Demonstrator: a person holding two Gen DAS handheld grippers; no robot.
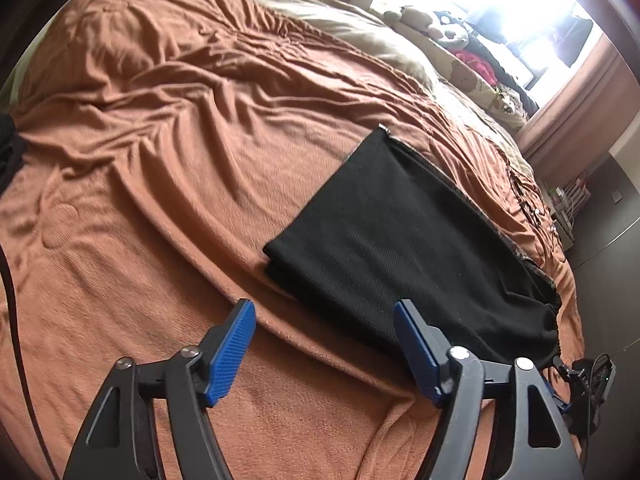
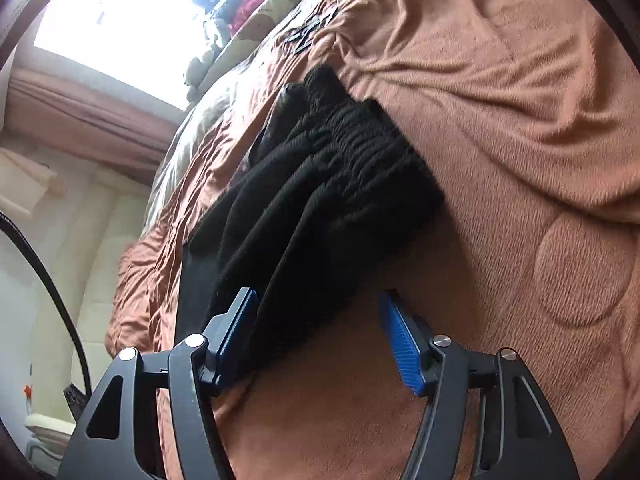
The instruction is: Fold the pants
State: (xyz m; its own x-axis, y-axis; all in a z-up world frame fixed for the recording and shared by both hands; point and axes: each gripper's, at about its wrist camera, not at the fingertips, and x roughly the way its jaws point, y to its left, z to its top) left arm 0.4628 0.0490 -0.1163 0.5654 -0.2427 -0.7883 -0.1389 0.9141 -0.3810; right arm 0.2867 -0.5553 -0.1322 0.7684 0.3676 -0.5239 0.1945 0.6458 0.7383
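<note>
Black pants (image 1: pixel 404 240) lie folded into a flat rectangle on the orange blanket (image 1: pixel 160 140) of a bed. My left gripper (image 1: pixel 324 304) hangs open just short of their near edge, with blanket and a strip of black cloth between its blue pads (image 1: pixel 232 344). In the right wrist view the pants (image 2: pixel 320 208) show their gathered elastic waistband (image 2: pixel 360 148) at the far end. My right gripper (image 2: pixel 319 294) is open over the near end of the pants. Black cloth lies between its blue pads (image 2: pixel 402 344) and against the left one, with nothing pinched.
Cushions and soft toys (image 1: pixel 448 28) line the far side of the bed under a bright window (image 1: pixel 500 4) with curtains (image 1: pixel 576 108). A dark garment (image 1: pixel 6 148) lies at the left edge. A black cable (image 2: pixel 60 300) hangs nearby. Dark floor (image 1: pixel 608 224) lies right of the bed.
</note>
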